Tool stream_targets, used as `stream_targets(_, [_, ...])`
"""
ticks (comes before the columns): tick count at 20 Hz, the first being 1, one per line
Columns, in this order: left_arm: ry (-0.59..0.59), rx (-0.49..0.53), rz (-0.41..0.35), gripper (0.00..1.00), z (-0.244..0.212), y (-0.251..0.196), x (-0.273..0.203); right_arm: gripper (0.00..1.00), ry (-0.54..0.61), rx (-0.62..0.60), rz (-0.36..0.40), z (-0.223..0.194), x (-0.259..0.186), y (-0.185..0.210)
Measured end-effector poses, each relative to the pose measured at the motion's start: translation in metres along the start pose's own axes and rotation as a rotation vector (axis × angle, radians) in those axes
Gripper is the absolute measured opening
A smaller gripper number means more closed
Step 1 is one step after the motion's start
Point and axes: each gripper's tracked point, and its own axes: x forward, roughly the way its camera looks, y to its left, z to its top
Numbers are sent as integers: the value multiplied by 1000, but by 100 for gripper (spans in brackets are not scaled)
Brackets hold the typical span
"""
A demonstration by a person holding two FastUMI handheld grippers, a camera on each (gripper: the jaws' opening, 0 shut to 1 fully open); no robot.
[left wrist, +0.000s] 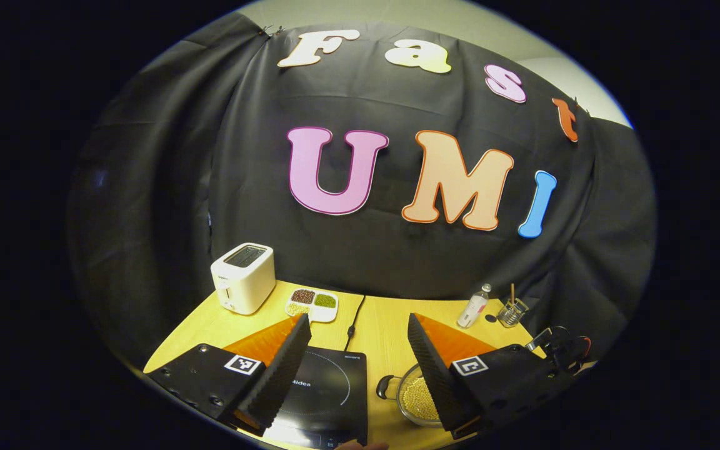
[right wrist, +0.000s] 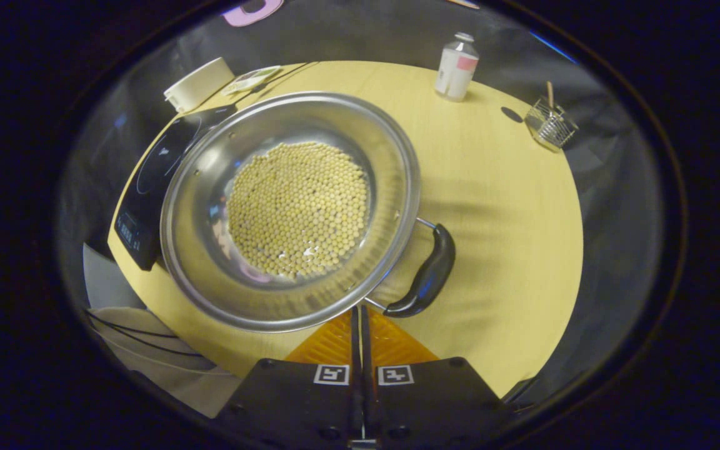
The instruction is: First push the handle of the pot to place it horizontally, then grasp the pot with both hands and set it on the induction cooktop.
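Wooden table (right wrist: 510, 187) carries the pot (right wrist: 291, 209); its handle (right wrist: 425, 275) runs upright at lower right, right gripper (right wrist: 360, 325) closed empty beneath, left gripper (left wrist: 360, 369) wide open, empty.

The left claw (left wrist: 357, 350) hangs wide open above the near edge of the desk (left wrist: 385, 325), with the black induction cooktop (left wrist: 329, 394) lying between its fingers. Just right of the cooktop sits the steel pot (left wrist: 415, 397) of pale beans, partly hidden by the right-hand finger. Along the back stand a white toaster (left wrist: 243, 277), a divided dish of beans (left wrist: 312, 304), a small bottle (left wrist: 474, 306) and a wire holder (left wrist: 512, 311).
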Motion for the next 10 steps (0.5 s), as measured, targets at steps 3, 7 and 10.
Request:
stream_targets(3, [-5,11,-9,95,1,-7,-2,3,-24,51,-4,9,2,-10])
stream_targets(7, [6,24,-13,95,-4,-14,-6,0,-57,83,-20,21,4,-22])
stream_targets(10, [10,34,-7,95,-5,-15,-10,2,-91,102,-44,34,7,-32])
